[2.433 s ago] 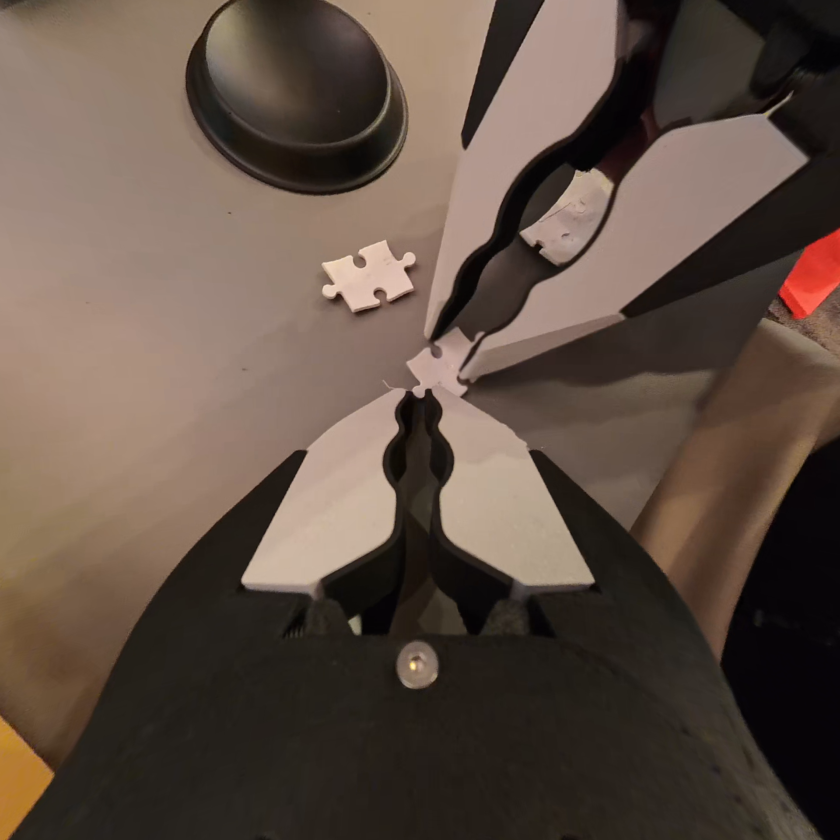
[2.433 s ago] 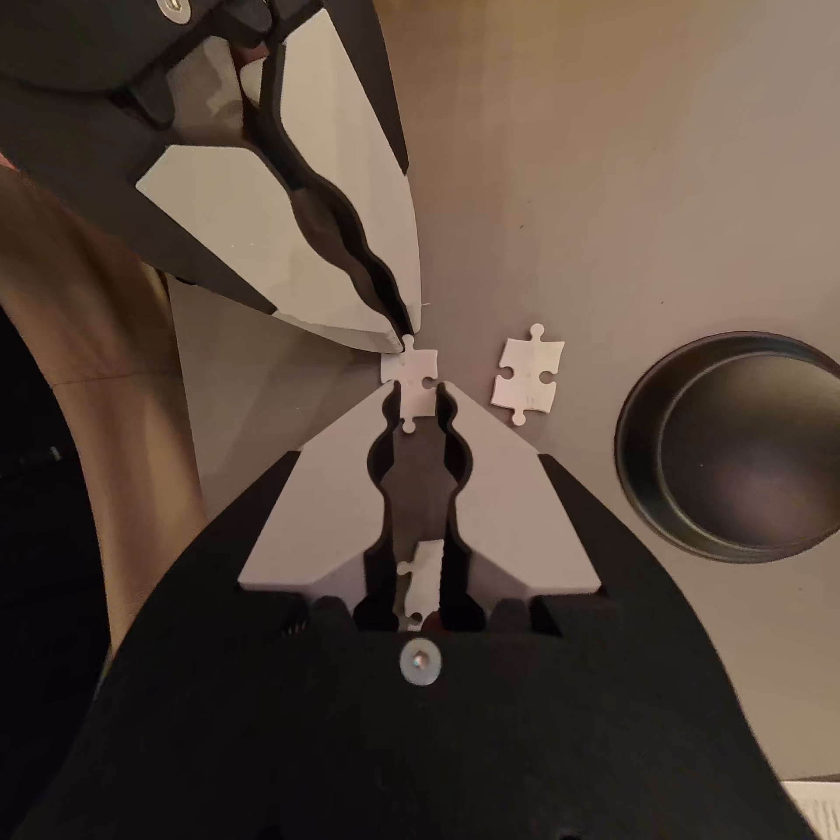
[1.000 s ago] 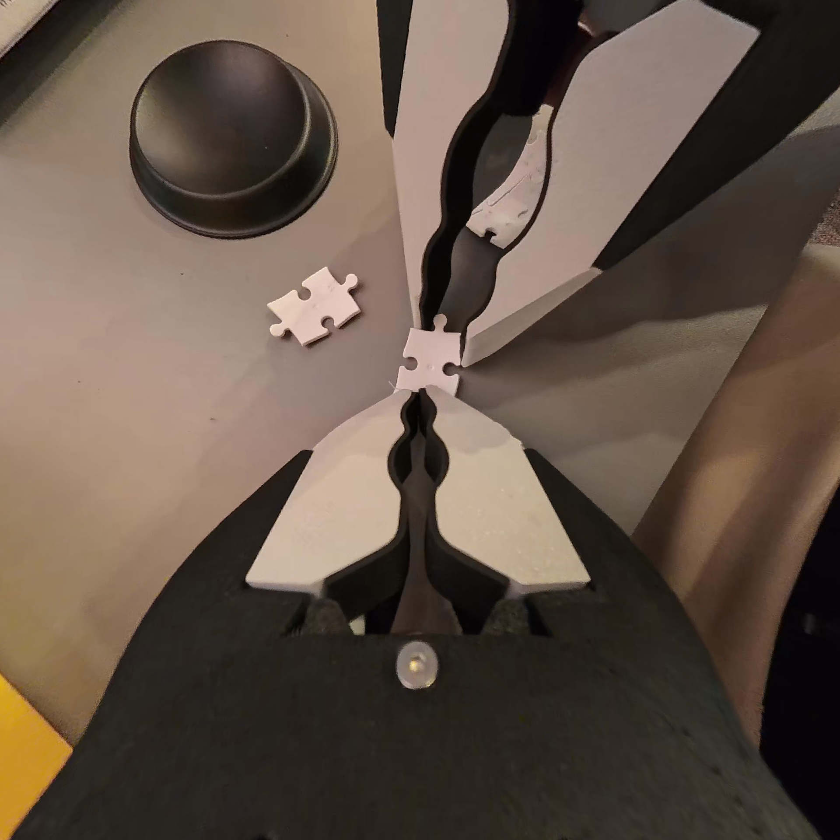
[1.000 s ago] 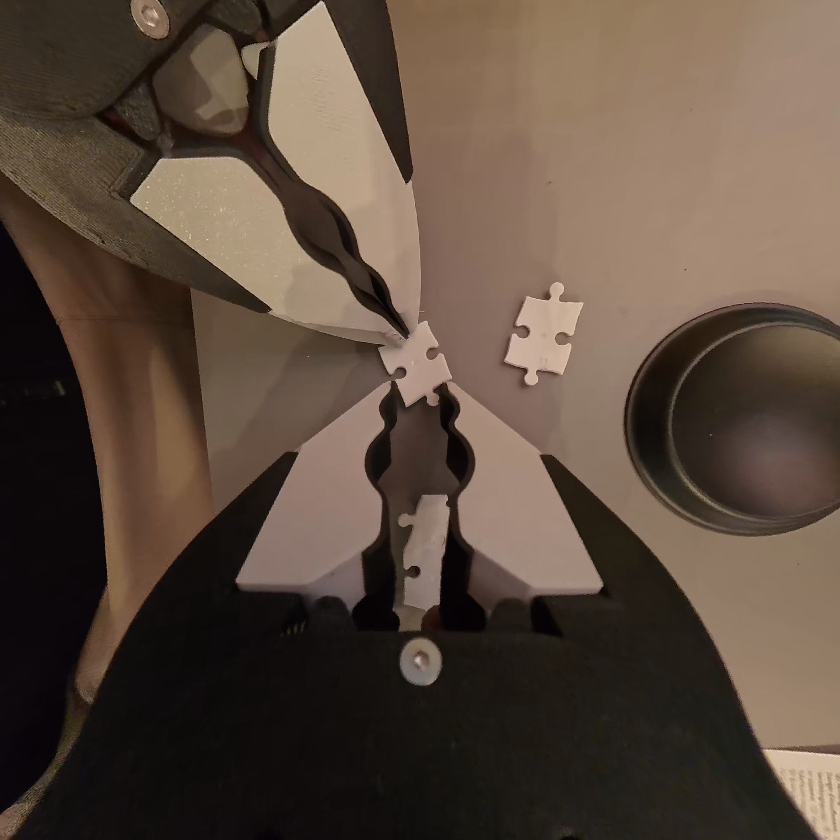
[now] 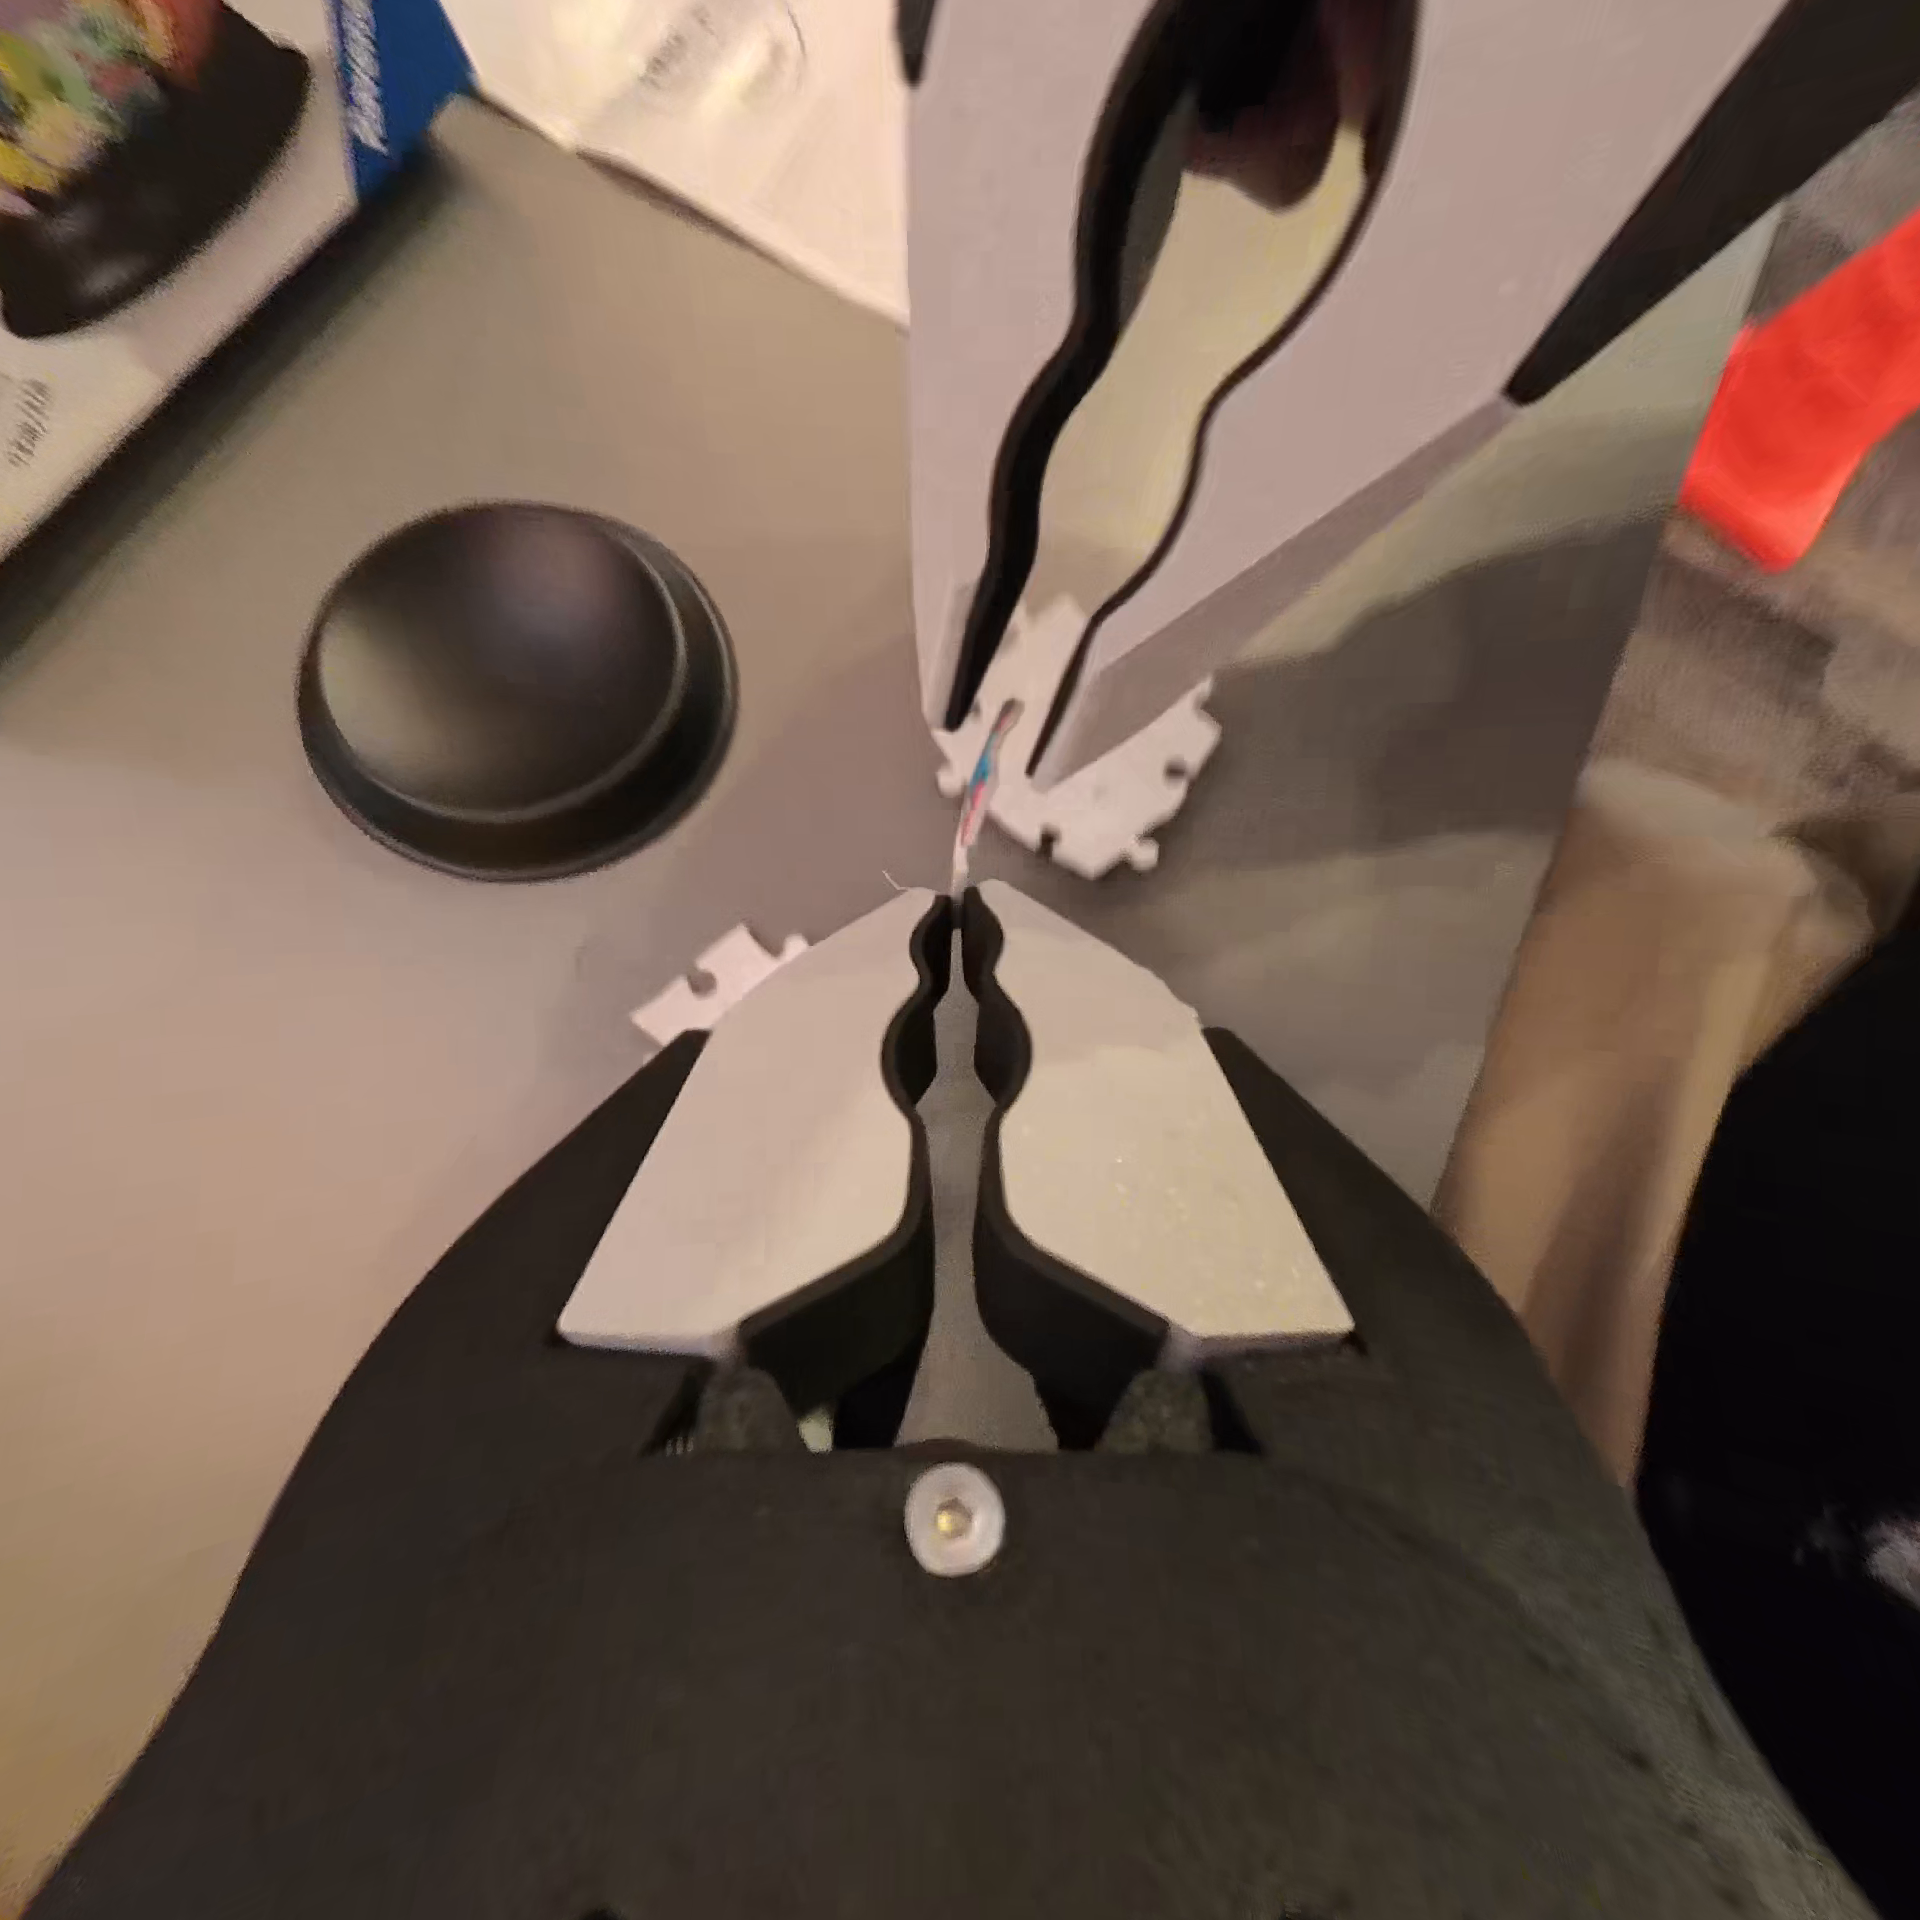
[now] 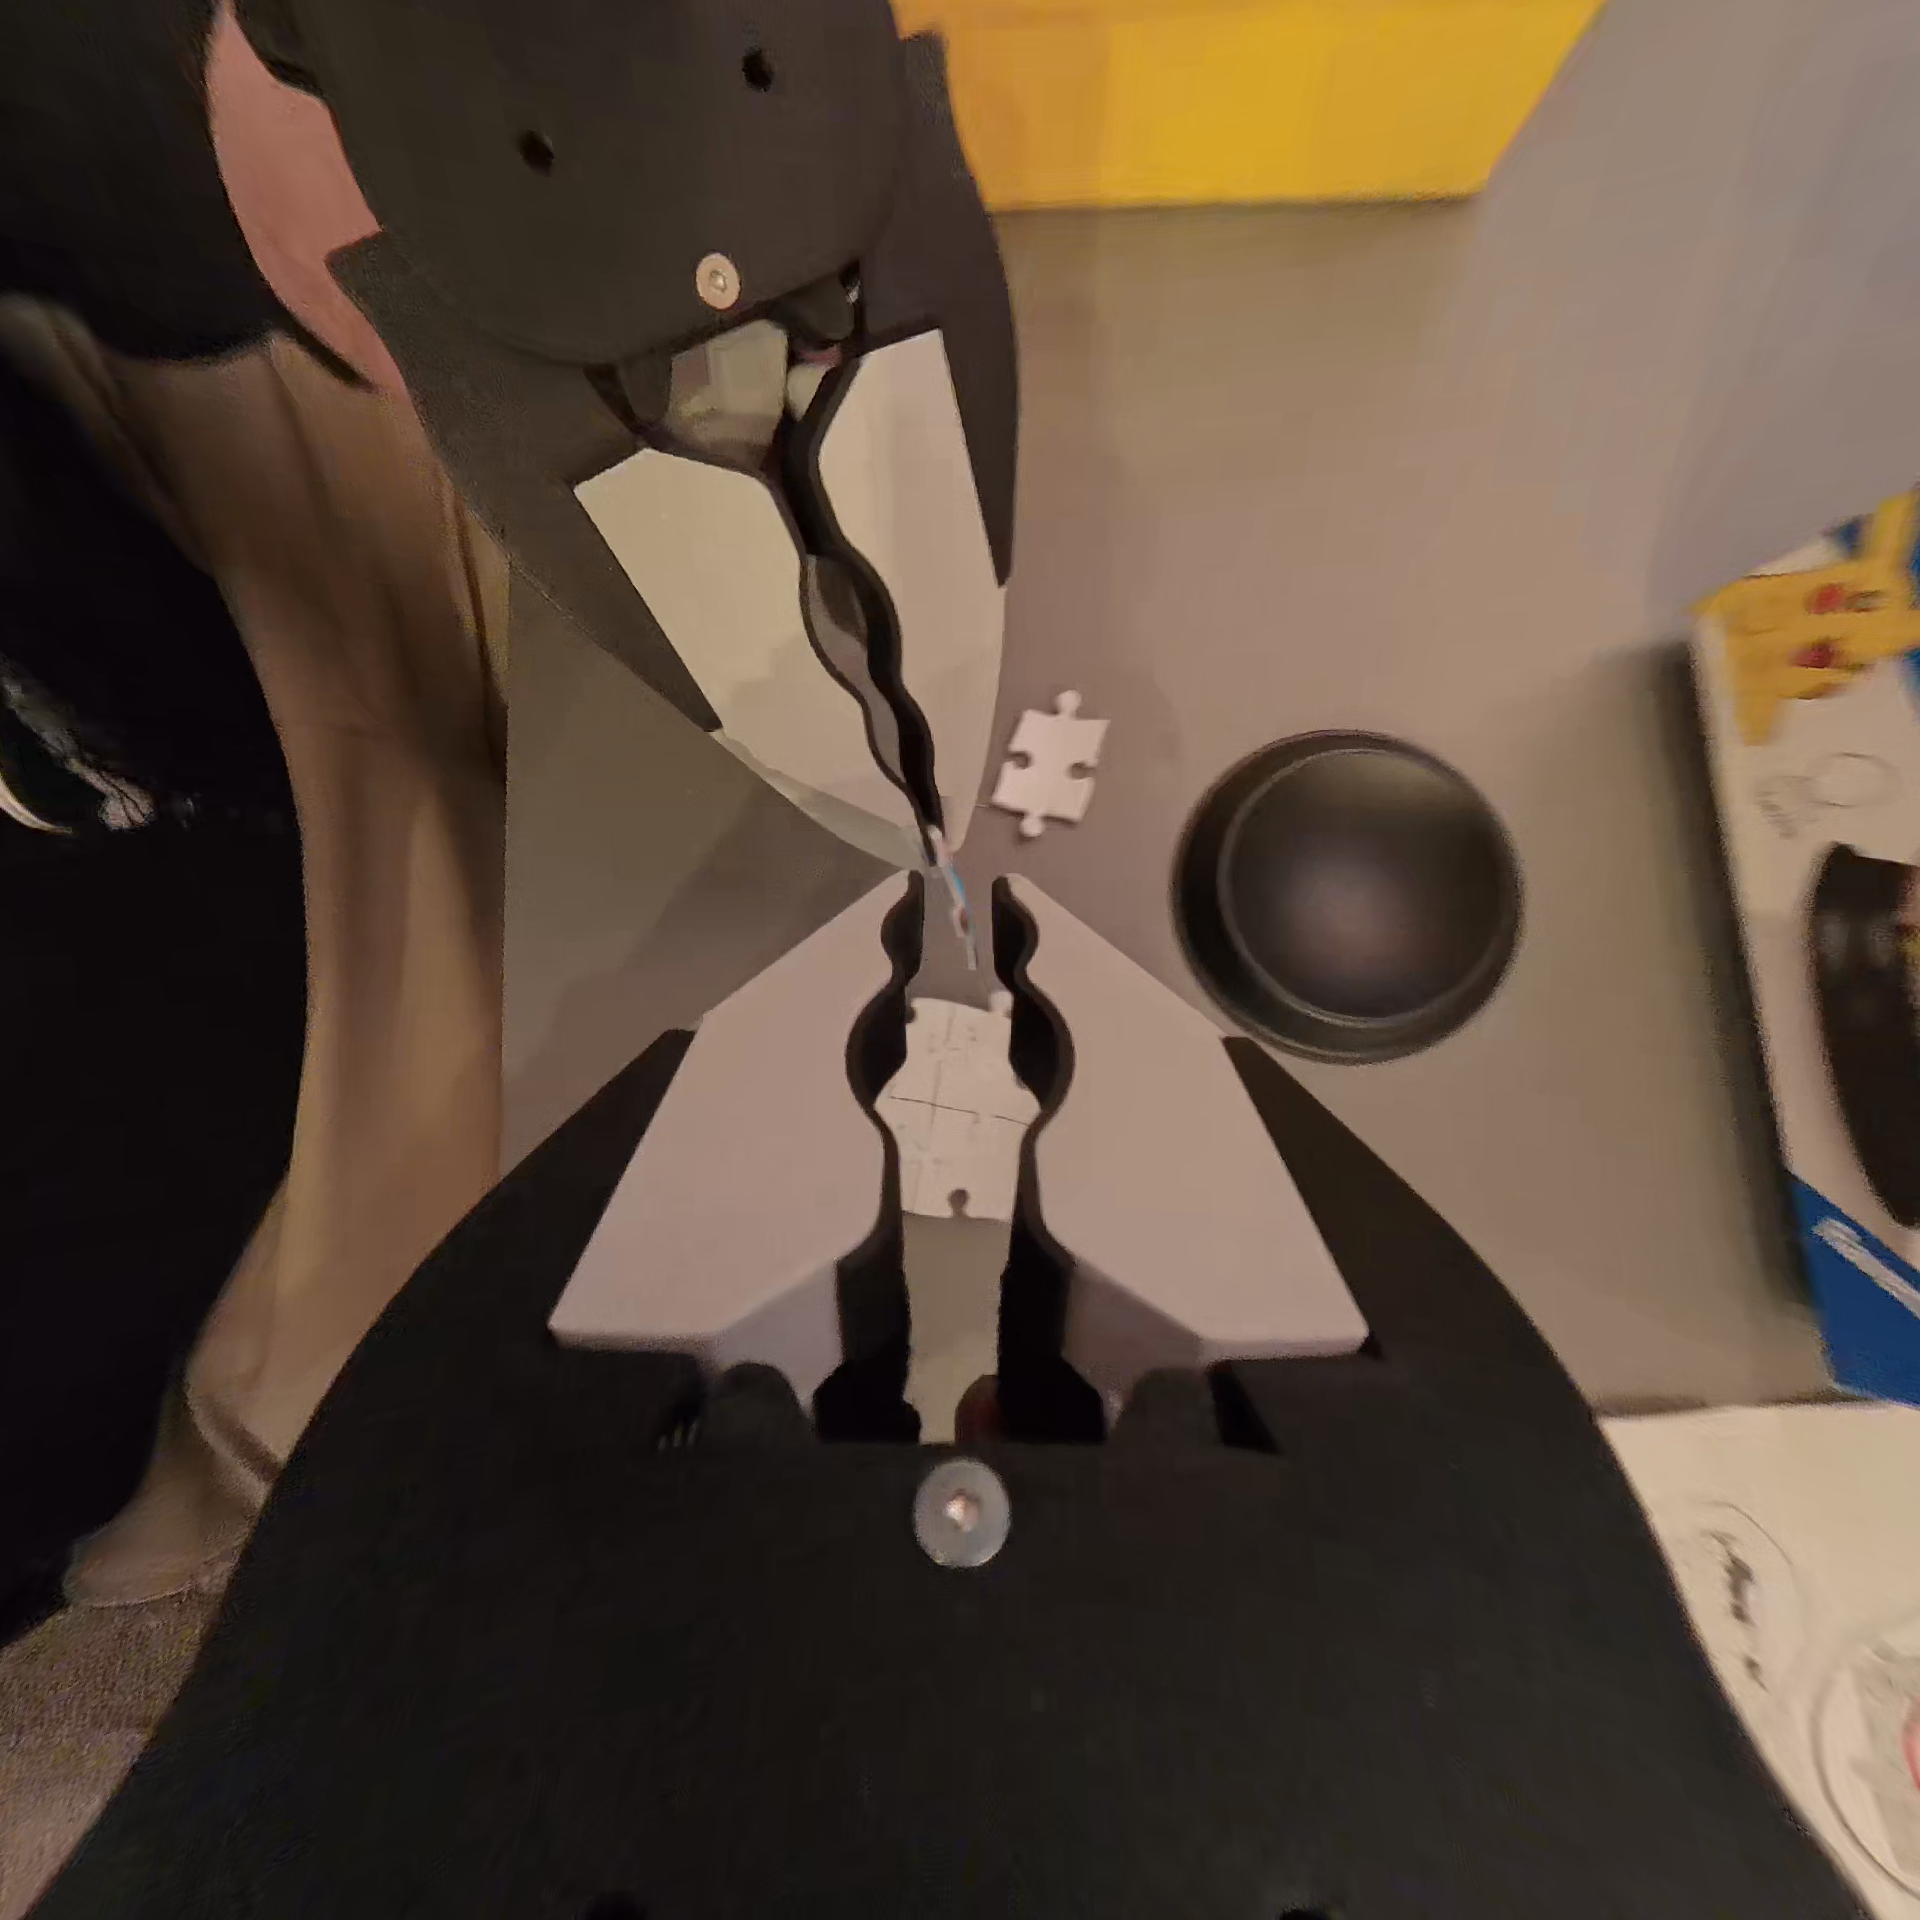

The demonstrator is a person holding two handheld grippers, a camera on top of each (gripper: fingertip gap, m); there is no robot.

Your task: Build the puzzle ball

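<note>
My left gripper [image 5: 958, 902] is shut on a thin puzzle piece [image 5: 975, 805] that I see edge-on, with a coloured face, held above the grey table [image 5: 260, 1039]. My right gripper [image 6: 956, 885] is open, its fingertips either side of that piece [image 6: 954, 906] without closing on it. It comes in from the top of the left wrist view [image 5: 995, 743]. A white patch of joined pieces [image 5: 1117, 805] lies on the table below; it shows through my right gripper's gap [image 6: 951, 1112]. One loose white piece [image 6: 1049, 774] lies beside the left gripper [image 6: 933, 831]. A black dome base [image 5: 514, 691] stands further off.
A printed box [image 5: 156, 270] and white paper [image 5: 748, 135] lie at the table's far side. A red-orange object [image 5: 1818, 384] is off the right edge. A yellow block [image 6: 1195, 94] lies beyond the left gripper. A person's beige-clad leg [image 6: 343, 727] is beside the table.
Both grippers have risen from the table. The held piece has turned from flat to edge-on between the right gripper's tips. The joined pieces now lie below them.
</note>
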